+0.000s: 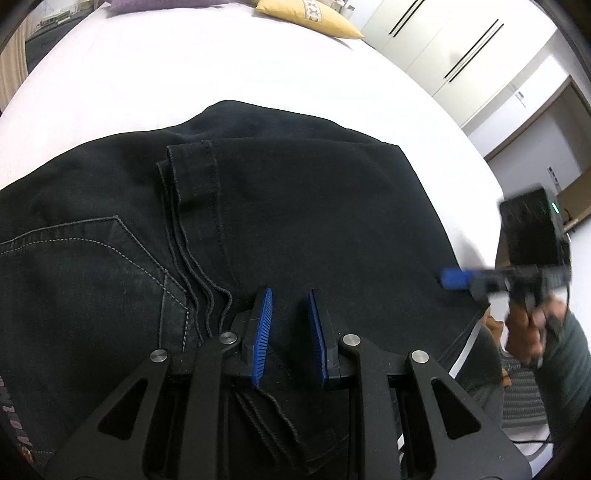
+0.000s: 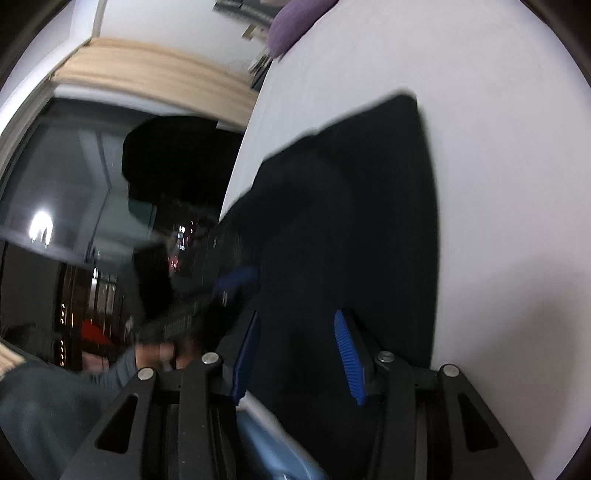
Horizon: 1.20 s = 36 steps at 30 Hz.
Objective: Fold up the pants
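nearest, left gripper (image 1: 290, 338) low over the pants (image 1: 295, 206), jaws narrowly apart with dark cloth showing in the gap; cannot tell whether the pads pinch a fold or just hover. right gripper (image 2: 295, 354) at the pants' edge near the bed's (image 1: 184, 74) near edge, jaws about half open, cloth lying between them but not visibly pressed; blurred. further out, pants flat on the sheet, already doubled: hems stacked over the seat, back pocket (image 1: 92, 254) showing beside them. judged roughly midway: legs brought up once, probably another fold across left, then smoothing. beyond, bare sheet, then a yellow pillow (image 1: 310, 18) and a purple one (image 1: 144, 5) at the far edge.
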Each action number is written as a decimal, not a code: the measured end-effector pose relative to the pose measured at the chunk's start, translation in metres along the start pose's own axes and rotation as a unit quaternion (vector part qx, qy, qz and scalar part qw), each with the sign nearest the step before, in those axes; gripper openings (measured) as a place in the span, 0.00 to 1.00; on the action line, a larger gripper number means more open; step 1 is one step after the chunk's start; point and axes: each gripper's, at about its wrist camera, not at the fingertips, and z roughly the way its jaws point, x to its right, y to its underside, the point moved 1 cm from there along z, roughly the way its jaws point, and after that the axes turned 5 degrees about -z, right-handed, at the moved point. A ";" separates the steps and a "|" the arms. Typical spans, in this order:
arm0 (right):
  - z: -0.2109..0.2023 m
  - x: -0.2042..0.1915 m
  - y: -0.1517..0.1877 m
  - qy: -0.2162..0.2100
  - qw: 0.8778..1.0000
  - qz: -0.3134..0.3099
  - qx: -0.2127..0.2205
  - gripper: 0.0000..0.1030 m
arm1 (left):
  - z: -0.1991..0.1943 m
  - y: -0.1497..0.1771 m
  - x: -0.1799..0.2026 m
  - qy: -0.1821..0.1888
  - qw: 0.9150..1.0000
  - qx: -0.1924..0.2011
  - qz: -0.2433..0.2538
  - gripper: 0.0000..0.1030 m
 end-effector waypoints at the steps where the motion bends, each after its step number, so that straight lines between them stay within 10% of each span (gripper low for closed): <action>1: -0.004 -0.002 0.006 0.004 1.000 0.002 0.004 0.45 | 0.000 0.000 0.002 -0.001 1.000 0.000 0.000 0.19; 8: -0.026 -0.033 0.035 0.055 0.998 0.001 0.028 0.46 | 0.001 -0.001 -0.001 -0.001 1.000 -0.002 -0.001 0.19; 14: -0.039 -0.077 0.002 -0.017 0.993 -0.035 0.111 0.58 | 0.004 -0.001 0.002 0.000 1.000 -0.002 -0.001 0.19; 20: 0.019 -0.042 -0.023 0.023 0.997 0.027 0.073 0.75 | -0.008 0.002 0.001 -0.007 1.000 0.005 -0.004 0.19; 22: 0.036 -0.019 -0.017 0.080 0.994 0.057 0.057 0.49 | -0.024 0.006 -0.002 -0.012 1.000 0.014 -0.016 0.20; 23: 0.031 -0.019 -0.014 0.076 0.993 0.054 0.077 0.50 | -0.035 0.009 -0.005 -0.019 0.999 0.024 -0.025 0.27; 26: 0.024 -0.020 -0.009 0.070 0.991 0.061 0.094 0.54 | -0.078 0.027 -0.026 -0.050 0.993 0.079 -0.069 1.00; 33: 0.036 -0.031 -0.009 0.095 0.990 0.036 0.093 0.72 | -0.159 0.069 -0.065 -0.134 0.973 0.134 -0.129 1.00; 36: 0.036 -0.035 -0.010 0.106 0.990 0.023 0.089 0.76 | -0.188 0.095 -0.107 -0.106 0.956 0.160 -0.222 1.00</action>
